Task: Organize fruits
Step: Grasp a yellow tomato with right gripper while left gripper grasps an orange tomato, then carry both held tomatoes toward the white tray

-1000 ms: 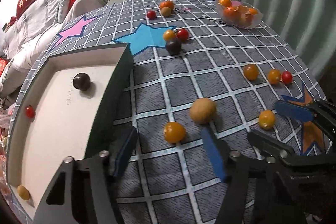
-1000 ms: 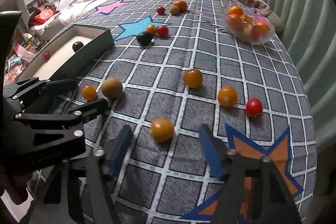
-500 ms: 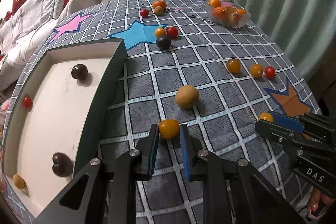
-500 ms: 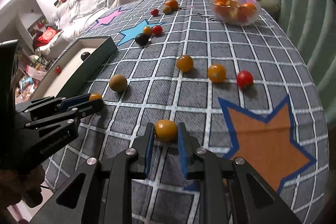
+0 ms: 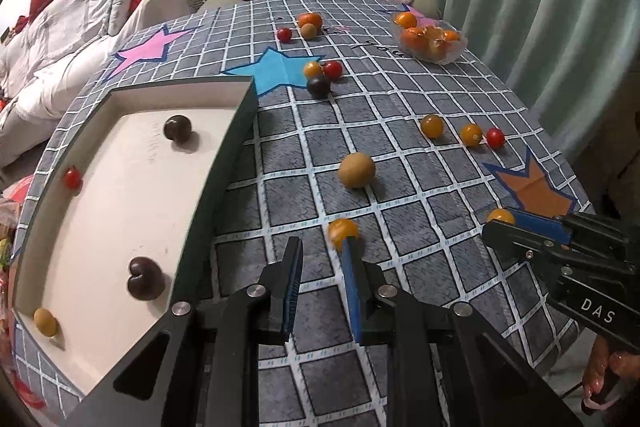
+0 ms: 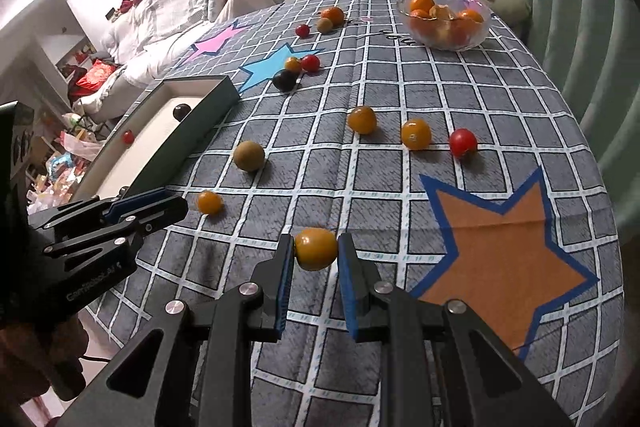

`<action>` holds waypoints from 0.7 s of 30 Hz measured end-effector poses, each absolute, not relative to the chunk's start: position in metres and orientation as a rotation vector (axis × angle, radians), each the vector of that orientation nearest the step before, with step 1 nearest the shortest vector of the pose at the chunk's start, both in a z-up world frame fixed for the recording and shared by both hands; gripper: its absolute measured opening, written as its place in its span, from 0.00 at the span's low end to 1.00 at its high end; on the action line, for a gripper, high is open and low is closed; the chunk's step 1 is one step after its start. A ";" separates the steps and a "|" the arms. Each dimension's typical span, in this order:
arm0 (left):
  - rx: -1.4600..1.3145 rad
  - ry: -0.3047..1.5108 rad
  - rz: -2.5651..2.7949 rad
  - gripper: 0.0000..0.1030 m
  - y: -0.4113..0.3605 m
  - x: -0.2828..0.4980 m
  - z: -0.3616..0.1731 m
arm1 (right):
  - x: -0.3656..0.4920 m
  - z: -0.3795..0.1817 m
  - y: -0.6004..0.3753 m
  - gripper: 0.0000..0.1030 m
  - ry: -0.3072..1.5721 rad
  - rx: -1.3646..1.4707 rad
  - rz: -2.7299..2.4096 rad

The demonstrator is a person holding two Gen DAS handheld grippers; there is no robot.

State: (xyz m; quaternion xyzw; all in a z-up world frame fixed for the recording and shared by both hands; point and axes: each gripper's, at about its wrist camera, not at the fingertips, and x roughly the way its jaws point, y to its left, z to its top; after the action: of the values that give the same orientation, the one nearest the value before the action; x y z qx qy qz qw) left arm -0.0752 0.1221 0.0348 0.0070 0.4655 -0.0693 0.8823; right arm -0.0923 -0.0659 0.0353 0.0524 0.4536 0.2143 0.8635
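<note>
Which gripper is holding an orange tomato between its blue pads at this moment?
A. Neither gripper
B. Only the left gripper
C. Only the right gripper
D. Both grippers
C. In the right wrist view the right gripper clamps an orange tomato between its pads, while the left gripper is shut on nothing: its orange tomato lies loose on the cloth beyond its fingertips.

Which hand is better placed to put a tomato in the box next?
Right. Right tongs grip an orange tomato; left tongs are shut empty, loose tomato beside them, though nearer the box.
</note>
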 end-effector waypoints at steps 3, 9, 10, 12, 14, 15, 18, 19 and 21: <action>0.005 0.961 -0.147 0.21 0.127 -0.079 0.038 | -0.093 0.037 -0.065 0.23 0.948 0.109 0.449; 0.034 0.975 -0.155 0.22 0.122 -0.077 0.031 | -0.097 0.040 -0.061 0.23 0.951 0.099 0.439; 0.038 0.983 -0.168 0.22 0.119 -0.075 0.028 | -0.098 0.040 -0.062 0.23 0.952 0.102 0.438; 0.050 0.996 -0.165 0.22 0.115 -0.071 0.021 | -0.100 0.039 -0.064 0.23 0.952 0.107 0.436; 0.060 1.009 -0.148 0.22 0.112 -0.067 0.013 | -0.101 0.038 -0.066 0.23 0.954 0.109 0.434; 0.059 1.014 -0.146 0.22 0.111 -0.065 0.010 | -0.100 0.037 -0.067 0.23 0.955 0.113 0.432; 0.077 0.986 -0.143 0.22 0.105 -0.063 0.011 | -0.099 0.035 -0.070 0.23 0.960 0.124 0.431; 0.084 0.981 -0.149 0.22 0.103 -0.063 0.012 | -0.098 0.034 -0.070 0.23 0.962 0.126 0.431; 0.071 0.979 -0.159 0.22 0.104 -0.063 0.016 | -0.098 0.033 -0.072 0.23 0.960 0.132 0.430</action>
State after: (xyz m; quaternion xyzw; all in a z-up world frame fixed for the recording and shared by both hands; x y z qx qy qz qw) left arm -0.0632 0.1036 0.0157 0.0342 0.4694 -0.0765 0.8790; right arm -0.0978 -0.0722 0.0334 0.0631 0.4579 0.2053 0.8627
